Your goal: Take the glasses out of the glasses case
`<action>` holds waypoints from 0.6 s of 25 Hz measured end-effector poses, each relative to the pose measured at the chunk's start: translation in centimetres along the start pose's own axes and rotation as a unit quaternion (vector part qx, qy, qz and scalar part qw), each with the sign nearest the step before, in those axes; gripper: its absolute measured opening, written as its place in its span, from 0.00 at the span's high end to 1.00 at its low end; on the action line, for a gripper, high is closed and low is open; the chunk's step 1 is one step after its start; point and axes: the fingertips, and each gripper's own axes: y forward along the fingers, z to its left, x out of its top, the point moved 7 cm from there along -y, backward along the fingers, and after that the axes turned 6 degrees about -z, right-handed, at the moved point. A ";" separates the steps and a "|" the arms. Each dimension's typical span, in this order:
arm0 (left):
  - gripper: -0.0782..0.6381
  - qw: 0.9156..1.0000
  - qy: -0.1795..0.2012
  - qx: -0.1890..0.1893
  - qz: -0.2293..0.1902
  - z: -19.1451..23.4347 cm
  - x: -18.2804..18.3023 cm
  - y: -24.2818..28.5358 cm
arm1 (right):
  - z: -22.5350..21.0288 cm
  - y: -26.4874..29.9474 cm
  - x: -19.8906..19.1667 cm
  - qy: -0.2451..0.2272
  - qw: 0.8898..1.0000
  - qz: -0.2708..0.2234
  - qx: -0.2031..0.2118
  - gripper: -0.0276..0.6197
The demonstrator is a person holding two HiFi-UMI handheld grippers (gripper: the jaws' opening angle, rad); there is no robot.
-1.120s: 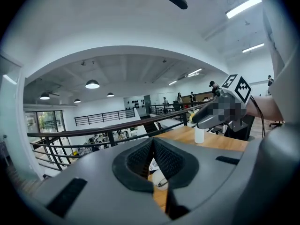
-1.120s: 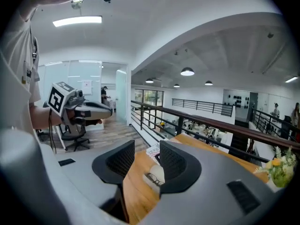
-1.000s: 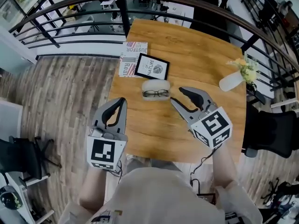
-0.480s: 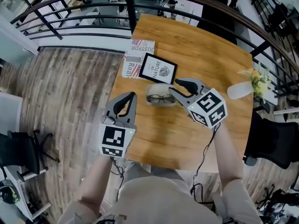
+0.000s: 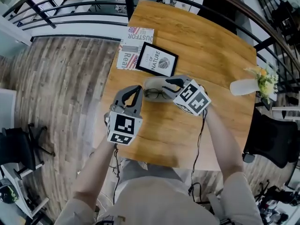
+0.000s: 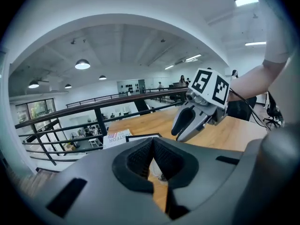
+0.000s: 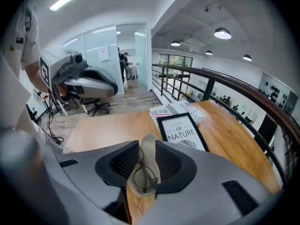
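Note:
A pale open glasses case (image 5: pixel 151 83) lies on the wooden table (image 5: pixel 211 55) with dark-rimmed glasses (image 5: pixel 153 94) resting in it. My right gripper (image 5: pixel 167 88) hangs over the right end of the case. In the right gripper view the case (image 7: pixel 146 150) and glasses (image 7: pixel 143 178) show in the gap between the jaws, below my right gripper (image 7: pixel 143 146). Its jaws are closing, and the pads do not press on anything. My left gripper (image 5: pixel 134 92) is shut and holds nothing, just left of the case. The left gripper (image 6: pixel 152 143) looks toward the right gripper (image 6: pixel 180 134).
A black-framed print (image 5: pixel 157 62) lies just behind the case, on a magazine (image 5: pixel 133 46). A white vase with flowers (image 5: pixel 246 85) lies at the table's right edge. A dark railing (image 5: pixel 70 6) runs behind the table, and a black chair (image 5: pixel 272 139) stands to the right.
Both grippers have come down and in toward the case. The right gripper moved from right of the case to over the glasses, and its jaws have narrowed.

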 end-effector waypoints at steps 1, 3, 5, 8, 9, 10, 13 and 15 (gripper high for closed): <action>0.87 1.000 -0.001 -0.006 0.004 -0.3 -0.5 0.5 | 0.0 0.9 -0.7 -0.003 1.000 0.013 0.006 0.75; 0.87 1.000 -0.007 -0.017 0.019 -0.7 -1.9 1.8 | 0.1 2.6 -2.0 -0.002 0.999 0.035 0.017 0.74; 0.87 0.999 -0.018 -0.026 0.042 -1.1 -3.5 2.9 | 0.1 3.7 -3.1 -0.006 0.998 0.055 0.025 0.71; 0.87 0.996 -0.036 -0.040 0.073 -1.7 -5.8 4.3 | 0.3 5.1 -4.6 -0.013 0.996 0.081 0.035 0.70; 0.87 0.995 -0.041 -0.043 0.082 -1.9 -6.5 4.7 | 0.4 5.4 -5.0 -0.014 0.995 0.086 0.039 0.70; 0.87 0.994 -0.045 -0.046 0.091 -2.0 -7.2 5.1 | 0.6 5.8 -5.3 -0.013 0.995 0.091 0.044 0.70; 0.87 0.990 -0.054 -0.055 0.118 -2.5 -9.3 6.2 | 0.9 6.5 -5.7 -0.020 0.993 0.105 0.055 0.70; 0.87 0.988 -0.059 -0.061 0.133 -2.9 -10.3 6.5 | 1.2 6.9 -5.9 -0.037 0.991 0.114 0.058 0.70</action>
